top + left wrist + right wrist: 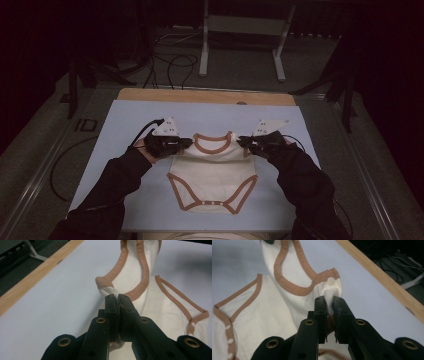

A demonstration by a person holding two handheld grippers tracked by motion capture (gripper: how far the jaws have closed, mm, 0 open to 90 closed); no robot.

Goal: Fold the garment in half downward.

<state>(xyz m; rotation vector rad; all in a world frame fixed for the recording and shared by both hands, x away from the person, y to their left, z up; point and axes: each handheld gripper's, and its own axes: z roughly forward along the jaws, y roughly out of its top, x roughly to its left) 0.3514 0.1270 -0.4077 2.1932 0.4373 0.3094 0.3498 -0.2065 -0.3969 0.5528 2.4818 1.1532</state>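
Note:
A cream baby bodysuit [212,175] with tan trim lies stretched out on the pale blue mat [130,120], neck toward the far side, snap crotch toward me. My left gripper [189,142] is shut on its left shoulder; in the left gripper view the black jaws [117,298] pinch a bunch of cream fabric beside the tan neck binding [140,287]. My right gripper [243,143] is shut on the right shoulder; the right gripper view shows cloth squeezed between the jaws [330,302] just below a white snap [331,281]. Both shoulders are held slightly off the mat.
The mat lies on a wooden board [205,95] whose far edge shows beyond it. Past the table stand a white frame [240,40] and cables [170,65] on the floor. Dark sleeves [110,190] come in from the bottom.

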